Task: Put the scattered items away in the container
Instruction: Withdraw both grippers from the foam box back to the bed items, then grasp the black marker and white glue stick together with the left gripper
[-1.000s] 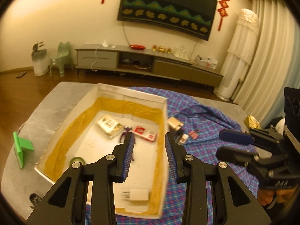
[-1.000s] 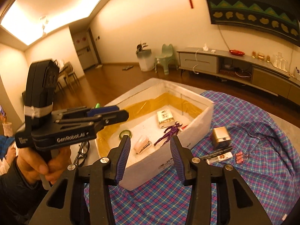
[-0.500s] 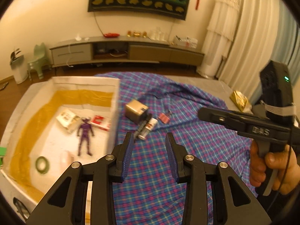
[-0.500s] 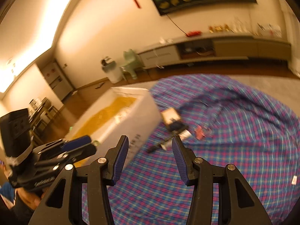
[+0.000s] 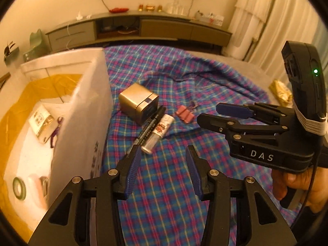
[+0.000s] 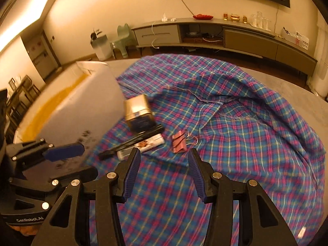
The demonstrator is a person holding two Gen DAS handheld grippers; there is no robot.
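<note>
Left wrist view: left claw, empty, jaws opening, above plaid cloth; gold box, marker, tube and pink clips lie beside white container.
Right wrist view: right claw wide, empty, near the clips.

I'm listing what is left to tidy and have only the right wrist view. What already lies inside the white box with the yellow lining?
Observer: The left wrist view looks into the white box. A purple toy figure lies on its floor, beside a gold patterned packet.
Operator: Anything else in there?
Observer: A green tape roll lies in the part of the box nearest the camera.
Operator: Any stray item outside my frame?
Observer: Yes, a crinkled gold foil packet lies past the right edge of the blue and pink checked cloth.
</note>
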